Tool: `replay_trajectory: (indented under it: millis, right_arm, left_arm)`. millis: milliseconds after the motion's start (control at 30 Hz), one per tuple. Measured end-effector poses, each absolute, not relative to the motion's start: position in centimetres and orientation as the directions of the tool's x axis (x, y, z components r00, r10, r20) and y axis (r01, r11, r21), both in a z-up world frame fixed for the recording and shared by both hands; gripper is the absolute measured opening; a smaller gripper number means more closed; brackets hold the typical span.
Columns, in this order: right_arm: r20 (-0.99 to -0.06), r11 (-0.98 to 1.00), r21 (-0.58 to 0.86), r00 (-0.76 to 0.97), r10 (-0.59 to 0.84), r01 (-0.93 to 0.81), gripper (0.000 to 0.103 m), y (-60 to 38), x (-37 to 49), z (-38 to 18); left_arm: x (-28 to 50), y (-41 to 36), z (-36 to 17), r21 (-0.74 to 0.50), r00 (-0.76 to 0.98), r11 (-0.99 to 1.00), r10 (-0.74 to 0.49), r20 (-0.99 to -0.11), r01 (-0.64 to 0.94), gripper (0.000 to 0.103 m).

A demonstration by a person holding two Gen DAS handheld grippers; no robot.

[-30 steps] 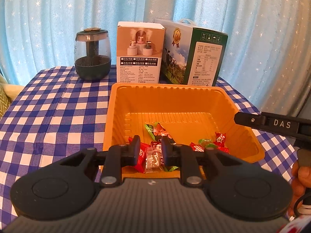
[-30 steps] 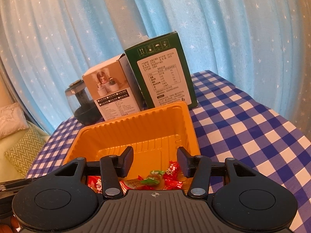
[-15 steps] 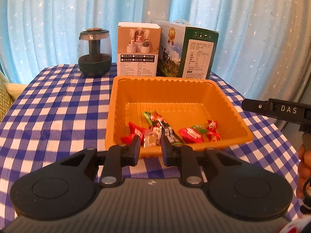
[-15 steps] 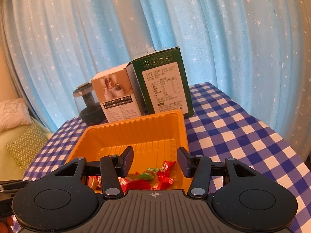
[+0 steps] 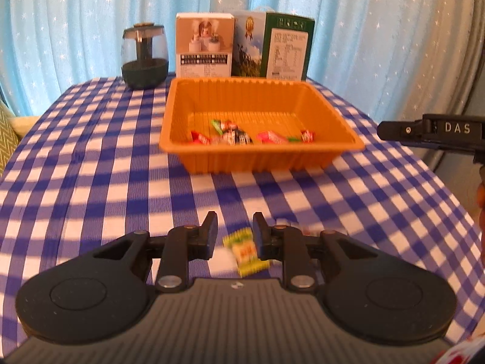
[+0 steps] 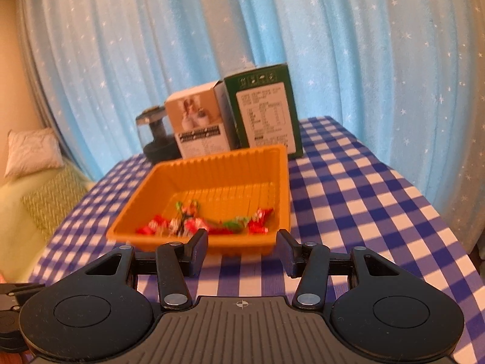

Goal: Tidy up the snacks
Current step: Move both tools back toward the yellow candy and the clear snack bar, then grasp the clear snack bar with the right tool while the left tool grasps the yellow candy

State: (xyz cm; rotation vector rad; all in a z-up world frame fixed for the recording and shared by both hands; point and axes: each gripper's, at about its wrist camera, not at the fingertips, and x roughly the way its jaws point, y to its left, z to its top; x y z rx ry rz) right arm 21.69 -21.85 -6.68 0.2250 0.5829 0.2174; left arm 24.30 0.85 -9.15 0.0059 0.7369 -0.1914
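Note:
An orange tray (image 5: 263, 163) sits on the checked tablecloth and holds several red and green wrapped candies (image 5: 230, 135). It also shows in the right wrist view (image 6: 169, 236) with candies (image 6: 194, 223) inside. My left gripper (image 5: 235, 232) is open and empty, well back from the tray, above a yellow-green wrapped candy (image 5: 245, 250) lying on the cloth. Another pale wrapped candy (image 5: 306, 229) lies partly hidden behind its right finger. My right gripper (image 6: 242, 253) is open and empty, just in front of the tray's near wall.
A dark glass jar (image 5: 145, 56), a white product box (image 5: 204, 48) and a green carton (image 5: 275, 50) stand behind the tray. Blue starred curtains hang behind. The right gripper's side (image 5: 430, 132) shows at the right edge. A green cushion (image 6: 51, 203) lies left.
Both grippers have pulled back from the tray toward the table's near side. The left one was over the candies in the tray and is now over the loose yellow-green candy.

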Motion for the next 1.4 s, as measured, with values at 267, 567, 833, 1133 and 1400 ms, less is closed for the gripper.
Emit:
replay_trajectory:
  millis: [267,567,833,1133,1400]
  right_arm:
    - [-0.579,0.95,0.198,0.753,0.313,-0.243,0.07,-20.4,19.3,-8.6]
    - [-0.677,0.889,0.08,0.63,0.38,-0.45,0.071,-16.3,19.0,-11.5]
    - [-0.7,0.839,-0.014,0.604,0.38,-0.544,0.071,-14.9,20.3,-12.7]
    - [-0.733,0.79,-0.003,0.539,0.416,-0.614,0.071,-13.9,22.7,-15.0]
    - [-0.751,0.793,0.045,0.503,0.428,-0.607,0.056,-13.5,23.5,-15.4]
  left_arm:
    - [21.1,1.4,-10.8,-0.063,0.696,0.984,-0.163,-0.699,0.167,0.026]
    - [20.9,3.2,-11.7,-0.073,0.692,0.99,-0.134,-0.71,0.117,0.05]
    - [21.1,3.4,-11.7,-0.074,0.689,0.992,-0.123,-0.714,0.1,0.07]
    - [21.6,3.5,-11.9,-0.077,0.683,0.994,-0.107,-0.722,0.074,0.079]
    - [21.8,2.9,-12.1,-0.086,0.678,0.993,-0.119,-0.725,0.083,0.079]
